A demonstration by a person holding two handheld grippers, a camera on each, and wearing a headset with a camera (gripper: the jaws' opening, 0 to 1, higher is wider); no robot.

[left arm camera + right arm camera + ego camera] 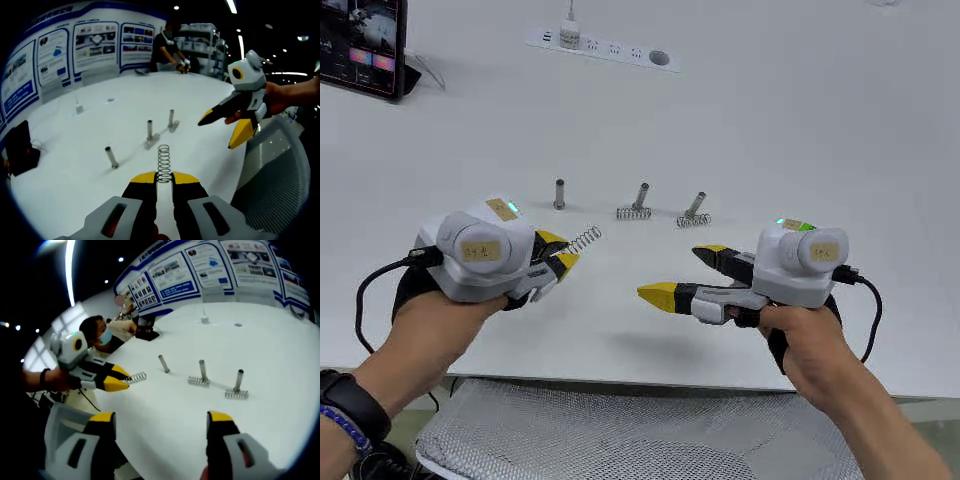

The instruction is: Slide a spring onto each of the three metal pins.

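Note:
Three metal pins stand in a row on the white table: left pin (559,193), middle pin (640,196), right pin (695,205). The left pin is bare. A spring (633,213) lies at the foot of the middle pin, another spring (693,220) at the foot of the right pin. My left gripper (560,254) is shut on a third spring (583,240), which sticks out past its yellow tips (164,161), in front of the bare pin (111,156). My right gripper (684,272) hovers open with nothing between its jaws, in front of the right pin (238,380).
A white power strip (605,48) with a plugged adapter lies at the far side of the table. A dark tablet (362,45) stands at the far left. A grey mesh chair seat (620,430) is below the table's near edge. People are at a far table (170,47).

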